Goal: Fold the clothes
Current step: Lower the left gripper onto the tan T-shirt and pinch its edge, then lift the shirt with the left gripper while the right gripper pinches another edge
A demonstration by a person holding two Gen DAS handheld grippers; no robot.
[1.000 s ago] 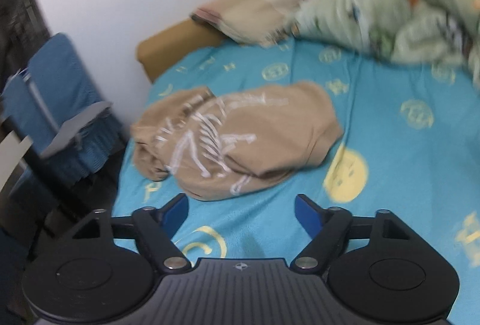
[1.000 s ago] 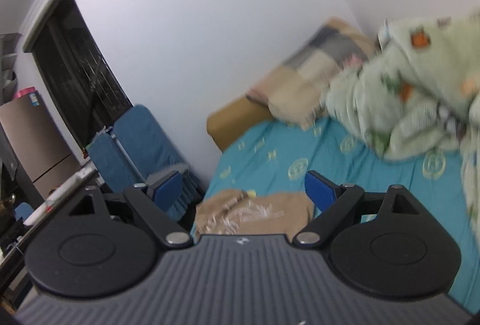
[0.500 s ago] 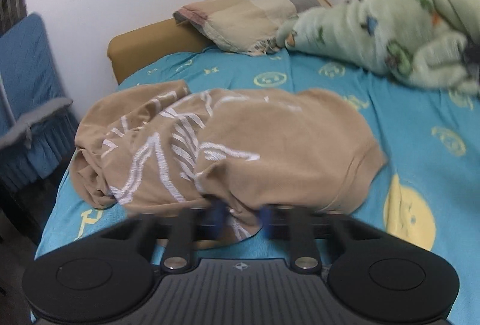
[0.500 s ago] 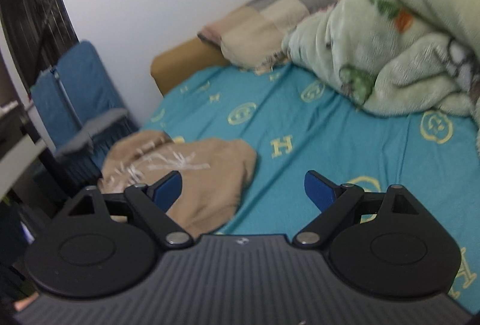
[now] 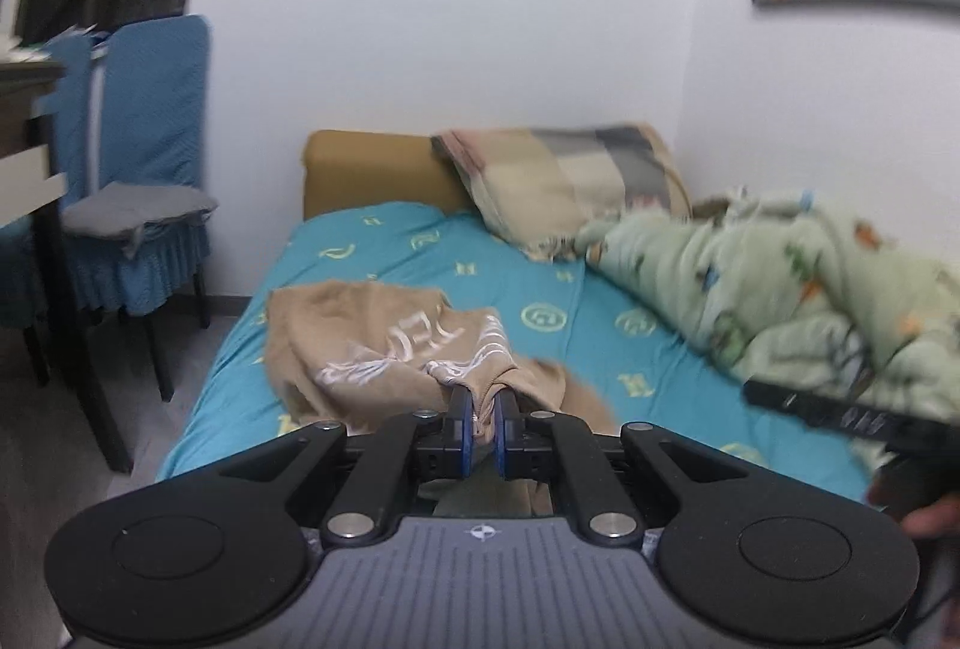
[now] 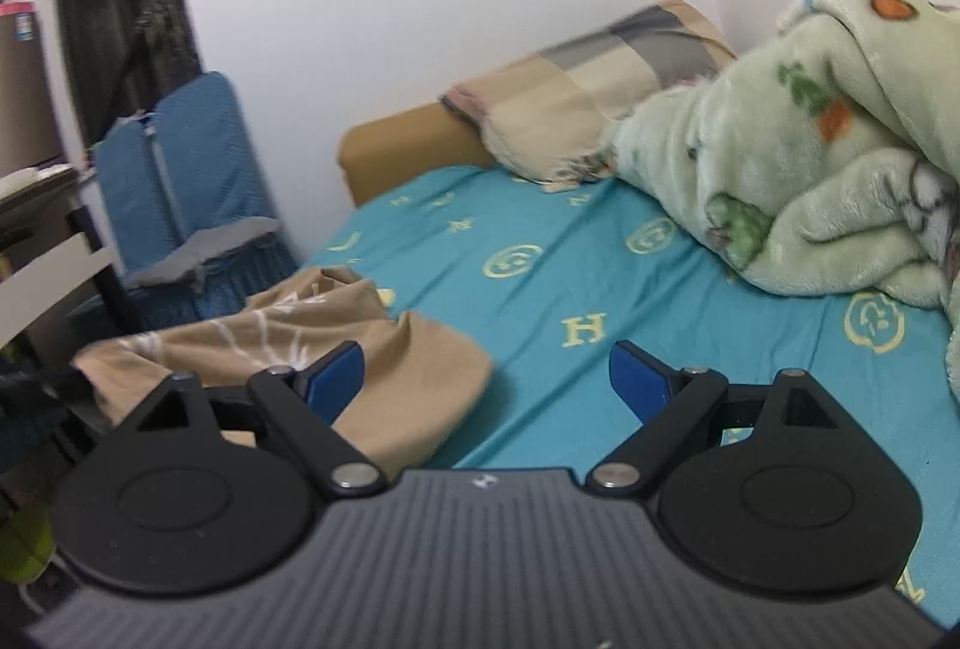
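Observation:
A tan shirt (image 5: 384, 349) with white print lies crumpled on the near left part of the bed. My left gripper (image 5: 483, 424) is shut on a bunched edge of it and lifts that edge off the teal sheet (image 5: 540, 283). In the right wrist view the tan shirt (image 6: 384, 349) lies at the lower left on the teal sheet (image 6: 576, 277). My right gripper (image 6: 486, 379) is open and empty, above the shirt's right edge. The right gripper's dark body also shows at the right edge of the left wrist view (image 5: 840, 412).
A green fleece blanket (image 5: 780, 289) is heaped on the right side of the bed, also in the right wrist view (image 6: 810, 169). A checked pillow (image 5: 564, 181) leans on the mustard headboard (image 5: 372, 169). Blue-covered chairs (image 5: 138, 157) and a dark table (image 5: 36, 121) stand left of the bed.
My left gripper closed on the tan shirt's near edge and pulled it up and back, stretching the shirt. My right gripper came lower toward the bed and stayed open.

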